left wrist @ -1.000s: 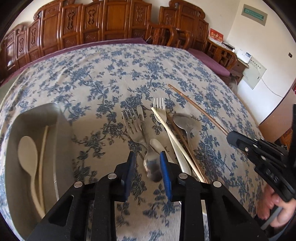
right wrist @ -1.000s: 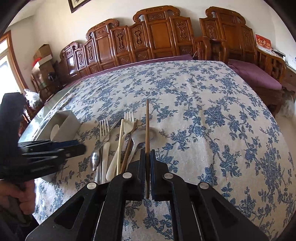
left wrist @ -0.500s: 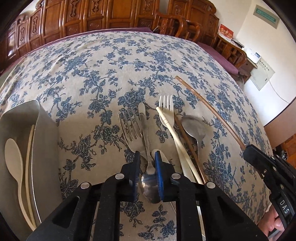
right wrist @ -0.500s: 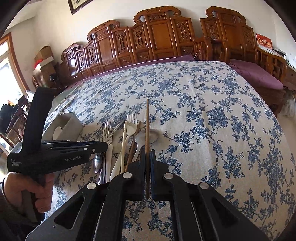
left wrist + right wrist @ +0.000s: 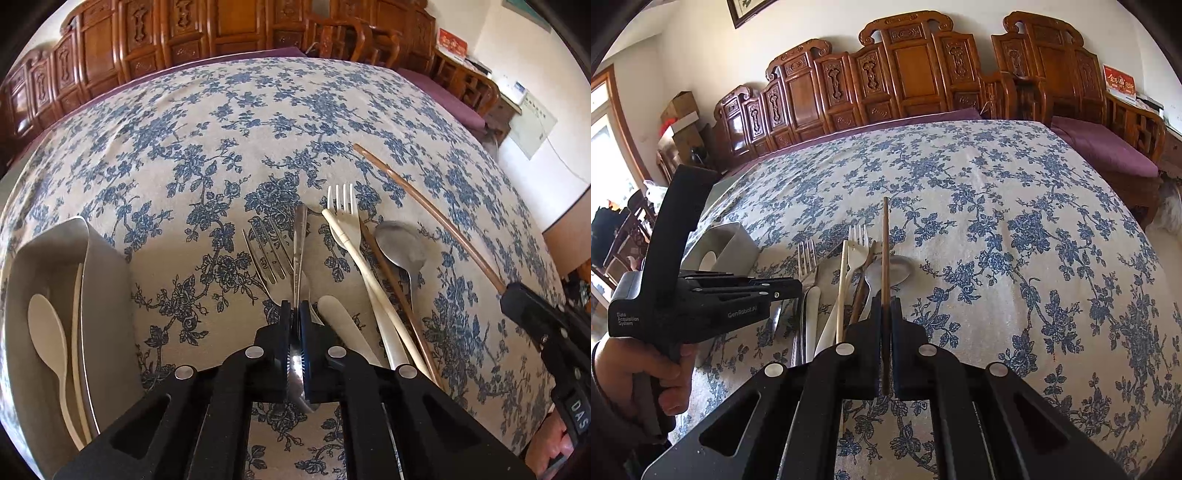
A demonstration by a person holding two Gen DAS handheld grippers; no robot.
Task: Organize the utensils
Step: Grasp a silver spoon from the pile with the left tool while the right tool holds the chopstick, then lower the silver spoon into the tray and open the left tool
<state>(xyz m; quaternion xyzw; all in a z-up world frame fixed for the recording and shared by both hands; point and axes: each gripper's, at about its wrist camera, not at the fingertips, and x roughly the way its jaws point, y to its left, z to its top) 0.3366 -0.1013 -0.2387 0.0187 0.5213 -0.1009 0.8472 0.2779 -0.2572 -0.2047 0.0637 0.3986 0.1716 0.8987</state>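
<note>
Two grippers: both clamped tight, each on one utensil.
Left gripper (image 5: 294, 314): jaws pinched on the steel spoon (image 5: 297, 258) near its bowl; handle lies across the metal fork (image 5: 267, 251).
Right gripper (image 5: 885, 306): squeezing a brown chopstick (image 5: 885, 251), tip pointing away.
Pile: white plastic fork (image 5: 345, 218), cream chopstick (image 5: 364, 266), second spoon (image 5: 400, 245), tangled.
Tray (image 5: 107, 280): left, holding a cream spoon (image 5: 46, 325).
Risk: lifting may drag the fork; the thin chopstick could swivel.

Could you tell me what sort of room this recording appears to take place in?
Probably a home dining or sitting room: a large table under a blue floral tablecloth, carved wooden chairs lined along the wall, and a wooden bench with a purple cushion.
</note>
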